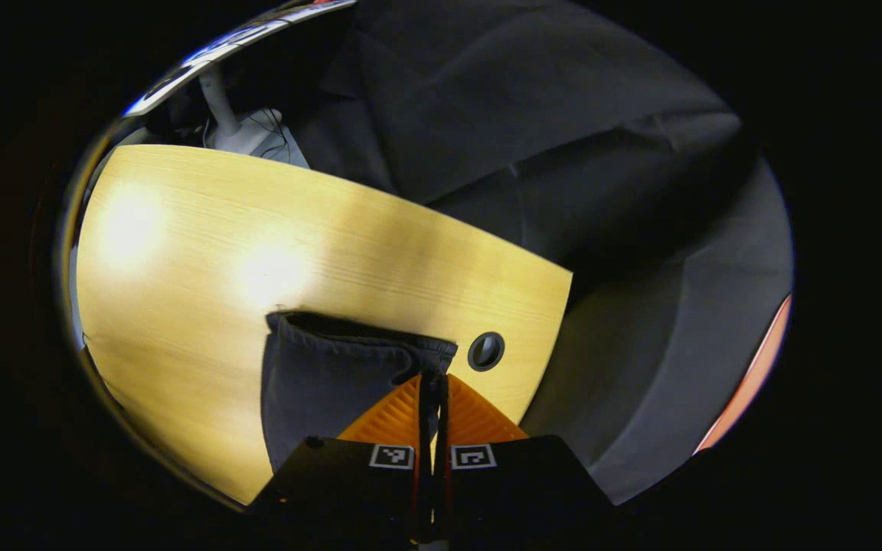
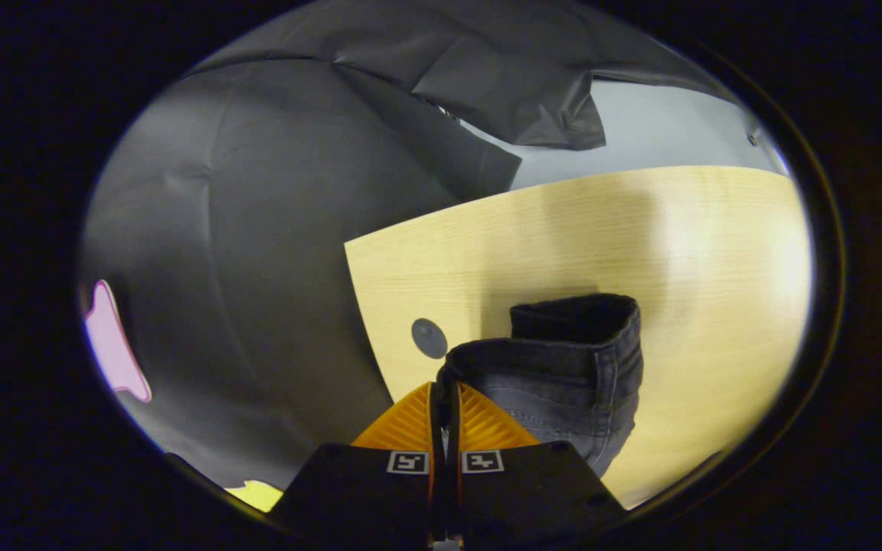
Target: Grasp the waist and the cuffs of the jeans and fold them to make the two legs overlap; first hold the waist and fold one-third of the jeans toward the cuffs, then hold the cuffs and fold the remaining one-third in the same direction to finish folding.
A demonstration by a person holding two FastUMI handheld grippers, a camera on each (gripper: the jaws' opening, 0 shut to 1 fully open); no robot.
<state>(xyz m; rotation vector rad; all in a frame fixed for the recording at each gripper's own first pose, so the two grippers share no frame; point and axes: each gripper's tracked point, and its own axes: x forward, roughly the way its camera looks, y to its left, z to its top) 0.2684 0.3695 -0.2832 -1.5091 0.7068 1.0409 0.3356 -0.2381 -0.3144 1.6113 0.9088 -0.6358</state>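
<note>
Pinching the jeans [image 1: 318, 383] at an edge, your left claw [image 1: 433, 383] and right claw [image 2: 445, 394] are both clamping soft, heavy denim above the counter [image 1: 204, 252]; keep gripping the thick seamed hems.

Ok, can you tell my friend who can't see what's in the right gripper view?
The right gripper is pinched shut on an edge of dark grey jeans, holding the cloth up over a light wooden table. A small round grey cap sits in the tabletop near its corner.
</note>
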